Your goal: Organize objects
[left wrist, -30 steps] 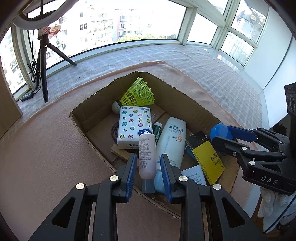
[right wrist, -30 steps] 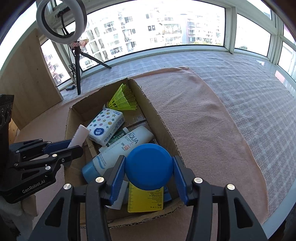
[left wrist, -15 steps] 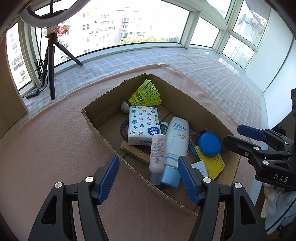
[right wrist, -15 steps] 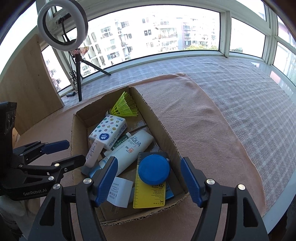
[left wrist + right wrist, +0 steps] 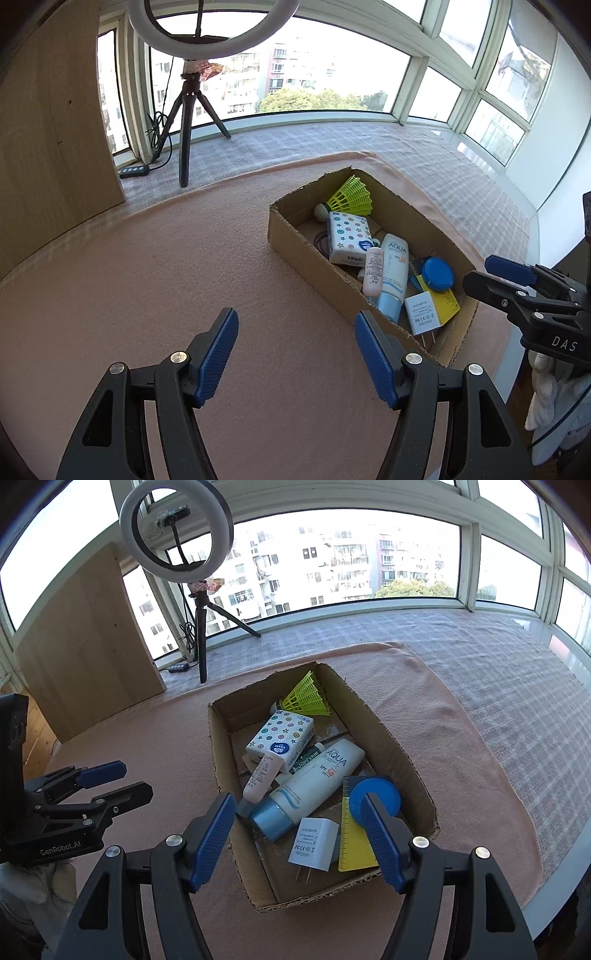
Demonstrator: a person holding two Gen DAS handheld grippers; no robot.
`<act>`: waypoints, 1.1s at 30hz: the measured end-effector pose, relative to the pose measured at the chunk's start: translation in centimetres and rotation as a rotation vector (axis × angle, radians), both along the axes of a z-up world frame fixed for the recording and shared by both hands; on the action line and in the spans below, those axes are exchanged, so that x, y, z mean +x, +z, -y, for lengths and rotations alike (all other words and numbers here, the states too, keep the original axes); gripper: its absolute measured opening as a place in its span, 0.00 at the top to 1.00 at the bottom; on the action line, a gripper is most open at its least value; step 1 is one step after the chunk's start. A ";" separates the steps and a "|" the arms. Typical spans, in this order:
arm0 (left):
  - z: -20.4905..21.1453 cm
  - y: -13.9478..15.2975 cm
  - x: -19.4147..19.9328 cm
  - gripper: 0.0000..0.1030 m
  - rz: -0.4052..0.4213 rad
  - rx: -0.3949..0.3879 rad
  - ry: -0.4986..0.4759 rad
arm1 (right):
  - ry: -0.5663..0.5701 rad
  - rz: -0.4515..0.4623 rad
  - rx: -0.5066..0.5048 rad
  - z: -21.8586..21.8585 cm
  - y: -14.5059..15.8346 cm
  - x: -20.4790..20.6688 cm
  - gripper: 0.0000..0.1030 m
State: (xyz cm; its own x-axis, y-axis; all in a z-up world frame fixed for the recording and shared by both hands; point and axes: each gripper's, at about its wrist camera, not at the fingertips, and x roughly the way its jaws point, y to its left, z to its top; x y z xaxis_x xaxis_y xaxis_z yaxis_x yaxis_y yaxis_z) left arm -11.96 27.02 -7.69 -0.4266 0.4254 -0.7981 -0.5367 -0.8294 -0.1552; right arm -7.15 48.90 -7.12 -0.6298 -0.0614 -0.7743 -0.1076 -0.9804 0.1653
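A: How do the two grippers stand?

B: The left gripper (image 5: 296, 350) has its jaws spread wide with nothing between them, only the pink cloth (image 5: 155, 280) covering the desk below. The right gripper (image 5: 298, 830) is just as wide apart and also empty; it hangs above the near end of the cardboard box (image 5: 402, 746).

A: And the things to organize?

B: All inside the box. At the far end lies a yellow-green shuttlecock (image 5: 308, 698). Just in front of it sits a white tissue pack (image 5: 280, 736) printed with coloured dots and stars. A small pink bottle (image 5: 263, 773) leans against that pack, cap toward the near side, and right beside it lies a white AQUA sunscreen tube (image 5: 316, 779) with its light blue cap (image 5: 271, 818) pointing at the near left corner.

A: Anything at the near end?

B: A round blue lid (image 5: 384, 797) rests on a yellow card (image 5: 354, 845), partly hidden by the right gripper's finger in the right wrist view. A white plug adapter (image 5: 314, 843) lies next to the card, prongs toward the near wall.

A: Where is the box relative to the left gripper?

B: Off to its right, well apart from its fingers. A ring light on a tripod (image 5: 188, 122) stands by the window behind.
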 end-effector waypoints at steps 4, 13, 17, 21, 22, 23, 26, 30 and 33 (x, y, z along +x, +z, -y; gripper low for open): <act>3.8 1.0 0.8 0.32 -0.011 0.004 0.051 | 0.039 -0.011 0.014 2.9 0.9 0.1 0.34; 12.9 2.8 3.2 0.30 -0.039 0.006 0.183 | 0.123 -0.030 0.033 9.9 2.1 0.4 0.31; 16.5 3.7 4.5 0.29 -0.060 0.001 0.235 | 0.157 -0.037 0.022 12.9 2.6 0.5 0.29; 19.6 4.3 5.6 0.28 -0.067 0.001 0.291 | 0.183 -0.045 0.014 15.6 2.9 0.6 0.26; 20.3 4.4 5.9 0.28 -0.067 0.004 0.303 | 0.187 -0.048 0.015 16.3 3.0 0.7 0.25; 21.0 4.5 6.2 0.28 -0.068 0.003 0.314 | 0.194 -0.049 0.021 17.0 3.0 0.7 0.24; 22.6 4.7 7.0 0.28 -0.080 -0.009 0.346 | 0.216 -0.056 0.049 18.9 3.1 0.9 0.23; 24.9 4.7 7.8 0.28 -0.074 -0.010 0.395 | 0.227 -0.059 0.091 21.0 3.0 1.0 0.21; 26.1 4.6 8.1 0.28 -0.070 -0.020 0.418 | 0.230 -0.067 0.108 22.2 3.0 1.3 0.18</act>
State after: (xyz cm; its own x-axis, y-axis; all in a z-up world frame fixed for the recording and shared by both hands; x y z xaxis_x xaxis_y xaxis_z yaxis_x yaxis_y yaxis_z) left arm -3.86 0.94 -3.10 -0.6122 0.1887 -0.7678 -0.1621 -0.9804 -0.1117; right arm -5.88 26.73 -4.15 -0.6592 -0.1278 -0.7410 0.1275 -0.9902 0.0573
